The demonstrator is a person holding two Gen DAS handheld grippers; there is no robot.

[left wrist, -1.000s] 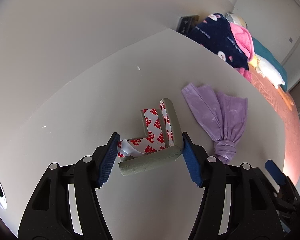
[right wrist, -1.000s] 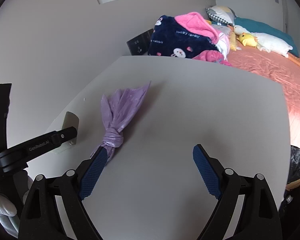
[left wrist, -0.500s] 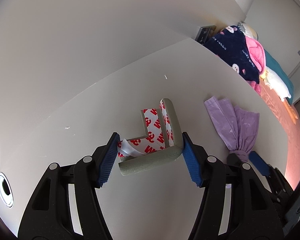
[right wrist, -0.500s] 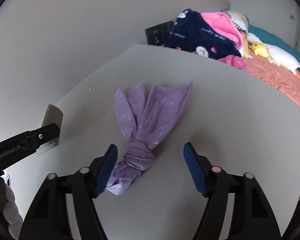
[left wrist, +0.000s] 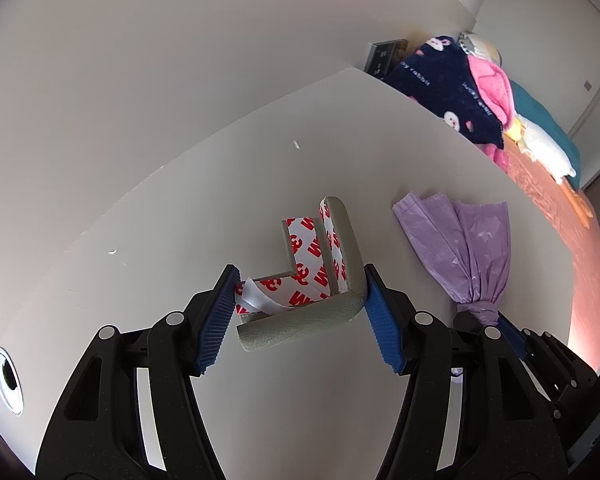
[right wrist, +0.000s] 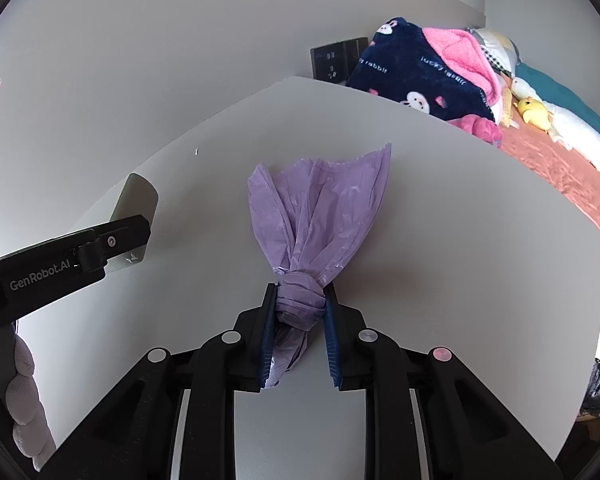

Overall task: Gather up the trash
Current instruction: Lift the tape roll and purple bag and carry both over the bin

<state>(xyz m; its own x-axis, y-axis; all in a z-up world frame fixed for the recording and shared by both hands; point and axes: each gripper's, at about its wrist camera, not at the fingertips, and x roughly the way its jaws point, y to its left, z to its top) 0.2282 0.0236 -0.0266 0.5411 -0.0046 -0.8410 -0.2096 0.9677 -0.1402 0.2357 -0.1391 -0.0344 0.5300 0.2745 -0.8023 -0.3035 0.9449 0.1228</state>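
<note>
A grey foam corner guard (left wrist: 346,248) with red-and-white tape backing sits between the blue pads of my left gripper (left wrist: 300,316), which is shut on it just above the white table (left wrist: 180,240). A knotted purple plastic bag (right wrist: 320,216) lies flat on the table (right wrist: 460,260). My right gripper (right wrist: 300,312) is shut on the bag's knot, with both pads pressing its sides. In the left wrist view the bag (left wrist: 468,248) lies to the right, and the right gripper (left wrist: 512,336) sits at its knot. In the right wrist view, the left gripper's arm (right wrist: 60,268) and the guard (right wrist: 138,200) are at the left.
A white wall runs along the table's far side with a dark socket plate (right wrist: 336,64). Beyond the table is a bed with a navy and pink blanket (right wrist: 420,68) and plush toys (right wrist: 534,110). A round hole (left wrist: 8,384) is in the table at left. A gloved hand (right wrist: 24,400) holds the left gripper.
The right gripper moved left over the purple bag's knot and its jaws went from wide open to closed on it. The left gripper kept its hold on the foam guard.
</note>
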